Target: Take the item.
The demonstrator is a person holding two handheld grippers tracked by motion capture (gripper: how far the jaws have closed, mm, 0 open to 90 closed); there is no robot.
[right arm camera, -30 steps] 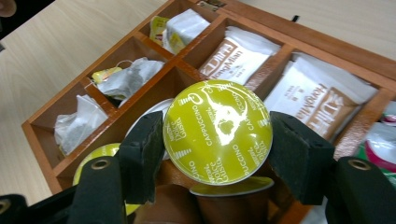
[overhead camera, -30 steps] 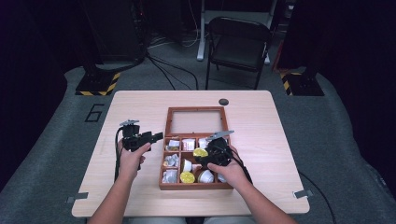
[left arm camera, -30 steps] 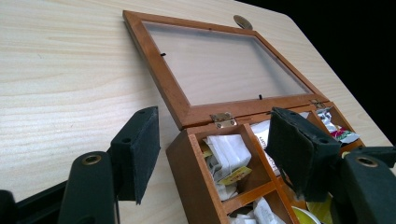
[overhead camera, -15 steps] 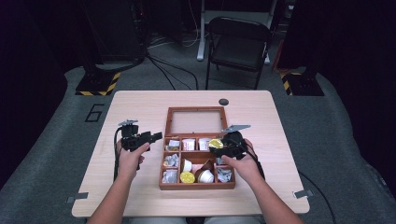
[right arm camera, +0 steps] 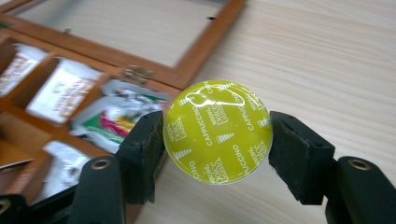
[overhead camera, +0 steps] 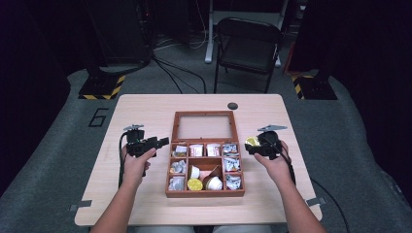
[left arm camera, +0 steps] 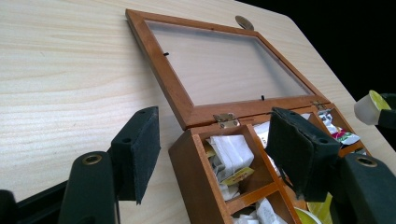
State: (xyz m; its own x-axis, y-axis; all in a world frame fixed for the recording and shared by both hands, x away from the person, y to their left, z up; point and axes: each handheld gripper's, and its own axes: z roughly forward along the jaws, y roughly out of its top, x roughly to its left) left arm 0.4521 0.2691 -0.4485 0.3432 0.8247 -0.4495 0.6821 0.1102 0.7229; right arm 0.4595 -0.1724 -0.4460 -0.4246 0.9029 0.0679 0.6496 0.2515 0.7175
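The right hand-held gripper clamps a yellow-green coffee capsule between its jaws, above the table just right of the wooden box, whose glass lid lies open. The left hand-held gripper has its jaws wide apart and empty, at the box's left rear corner.

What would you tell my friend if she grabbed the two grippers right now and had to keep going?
Right gripper: shut on the yellow-lidded capsule, held off the box's right side, above the table.
Left gripper: open, holding nothing, at the left front corner of the wooden box.
Box: lid lying open and flat; compartments hold tea sachets, plus another yellow capsule in the front row.
Done: one capsule is out of the box.
Left: probably set it down on the table, then go back for the next.
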